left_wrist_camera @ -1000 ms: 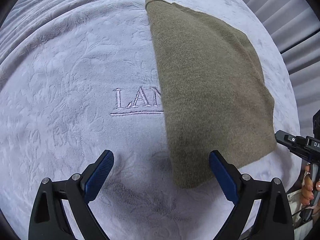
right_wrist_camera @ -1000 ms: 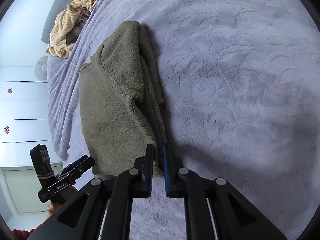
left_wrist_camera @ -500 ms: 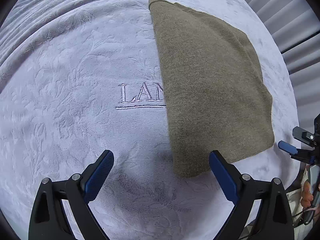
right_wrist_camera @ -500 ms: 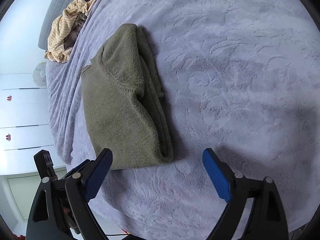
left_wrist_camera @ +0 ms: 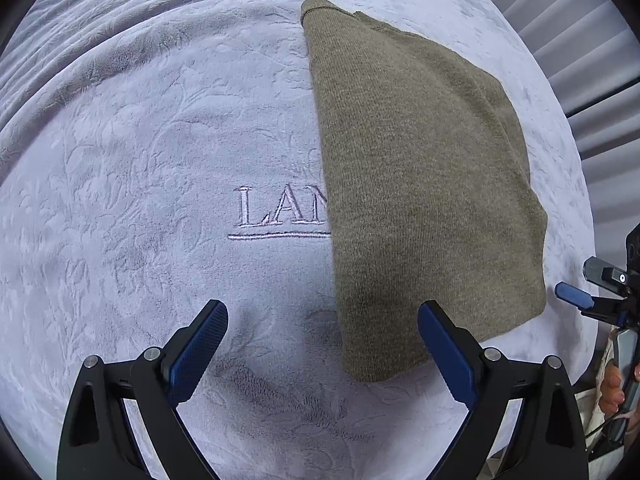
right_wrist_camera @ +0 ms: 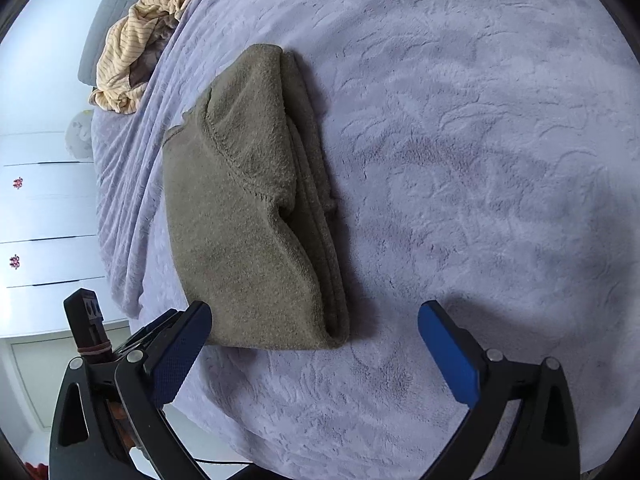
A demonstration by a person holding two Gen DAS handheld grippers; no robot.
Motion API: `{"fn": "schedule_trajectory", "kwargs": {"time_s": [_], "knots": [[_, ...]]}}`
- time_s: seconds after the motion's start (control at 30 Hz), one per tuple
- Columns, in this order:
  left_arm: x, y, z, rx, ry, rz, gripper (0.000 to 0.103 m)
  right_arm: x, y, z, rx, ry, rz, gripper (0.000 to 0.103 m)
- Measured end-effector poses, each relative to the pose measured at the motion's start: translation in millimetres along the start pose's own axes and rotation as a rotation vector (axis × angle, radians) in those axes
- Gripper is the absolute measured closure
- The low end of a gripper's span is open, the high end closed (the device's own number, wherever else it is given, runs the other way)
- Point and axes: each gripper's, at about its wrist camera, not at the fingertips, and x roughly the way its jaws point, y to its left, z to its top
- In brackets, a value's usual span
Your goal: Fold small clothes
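Note:
An olive-green knit garment (left_wrist_camera: 424,184) lies folded flat on the lavender blanket (left_wrist_camera: 140,160). In the right wrist view the garment (right_wrist_camera: 248,216) shows stacked folded layers along its right edge. My left gripper (left_wrist_camera: 323,320) is open and empty, held above the blanket at the garment's near corner. My right gripper (right_wrist_camera: 316,324) is open and empty, just short of the garment's near end. The right gripper's blue fingertips (left_wrist_camera: 574,295) show at the right edge of the left wrist view.
A crumpled yellow striped cloth (right_wrist_camera: 140,44) lies at the far end of the bed. White drawers (right_wrist_camera: 44,216) stand beyond the bed's left side. The blanket bears embroidered letters "LAN" (left_wrist_camera: 280,212). The bed edge runs close below the garment.
My right gripper was shut at the garment's near edge one second ago; it has opened wide and pulled back a little. The left gripper stays open and has hardly moved.

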Motion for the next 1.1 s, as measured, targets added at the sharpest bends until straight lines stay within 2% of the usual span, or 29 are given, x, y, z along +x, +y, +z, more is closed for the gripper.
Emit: {"fn": "schedule_trajectory", "kwargs": {"time_s": [0.53,1.0,1.1], "knots": [[9,-12,20,0.002,0.002,-0.001,0.007,21,13,38,-0.06,0.062,-0.066,0.0],[25,-26,37,0.015,0.018,-0.006,0.007,30,22,54,-0.115,0.065,-0.061,0.0],[33,-30,40,0.008,0.041,-0.028,0.007,33,24,60,-0.118,0.068,-0.057,0.0]]}}
